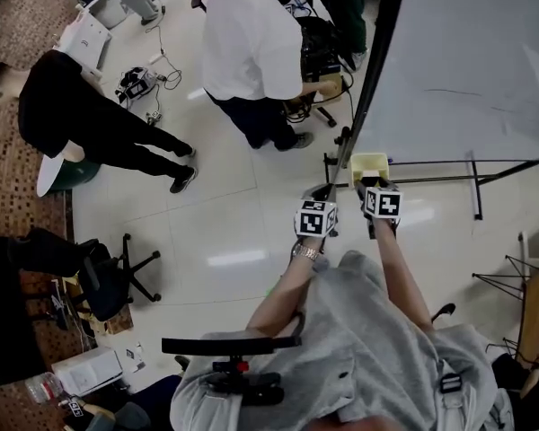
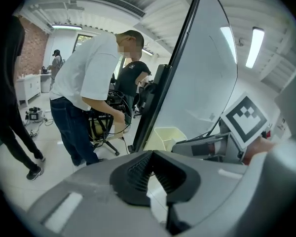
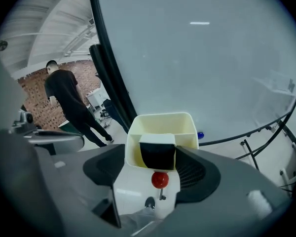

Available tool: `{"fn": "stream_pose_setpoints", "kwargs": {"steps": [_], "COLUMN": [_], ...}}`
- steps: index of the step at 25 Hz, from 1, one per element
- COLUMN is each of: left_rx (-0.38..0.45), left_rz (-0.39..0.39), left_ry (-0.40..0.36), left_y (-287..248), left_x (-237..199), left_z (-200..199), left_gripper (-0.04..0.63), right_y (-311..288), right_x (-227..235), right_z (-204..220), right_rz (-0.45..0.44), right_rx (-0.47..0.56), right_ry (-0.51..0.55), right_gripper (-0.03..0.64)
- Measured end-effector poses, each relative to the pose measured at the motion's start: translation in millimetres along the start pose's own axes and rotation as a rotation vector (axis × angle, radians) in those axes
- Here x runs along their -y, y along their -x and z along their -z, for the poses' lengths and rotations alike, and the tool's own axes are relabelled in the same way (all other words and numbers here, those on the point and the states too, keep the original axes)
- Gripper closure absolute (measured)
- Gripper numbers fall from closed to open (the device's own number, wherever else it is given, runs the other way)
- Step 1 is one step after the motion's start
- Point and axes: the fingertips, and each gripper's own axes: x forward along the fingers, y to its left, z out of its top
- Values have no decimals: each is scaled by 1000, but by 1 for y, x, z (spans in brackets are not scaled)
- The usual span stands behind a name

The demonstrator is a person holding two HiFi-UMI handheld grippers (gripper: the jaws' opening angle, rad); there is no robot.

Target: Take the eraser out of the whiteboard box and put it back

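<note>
Our right gripper's (image 3: pixel 152 153) jaws are spread wide on either side of the eraser (image 3: pixel 158 157), which stands at the near wall of the whiteboard box (image 3: pixel 162 117). We cannot tell whether a pad touches it. Our left gripper's (image 2: pixel 150 154) jaws are closed together on nothing. In the head view the eraser is hidden.

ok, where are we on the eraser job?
Done: nothing visible. The eraser sits in the whiteboard box, and the views can't say whether it has been out yet. In hand: the right gripper has its jaws open either side of the eraser, not gripping. The left gripper is shut and empty. Left: probably grip, lift out, put back.
</note>
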Motion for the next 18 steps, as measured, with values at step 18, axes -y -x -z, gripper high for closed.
{"fn": "stream_pose_setpoints", "kwargs": {"steps": [18], "left_rx": [-3], "left_rz": [-35], "left_ry": [31], "left_y": [-35], "left_x": [-7], "left_z": [-24], "left_gripper": [591], "right_y": [32], "right_x": [-13], "right_z": [-53], "right_rz": [-196], "right_rx": [-3], "right_ry": [-18], "right_gripper": [328]}}
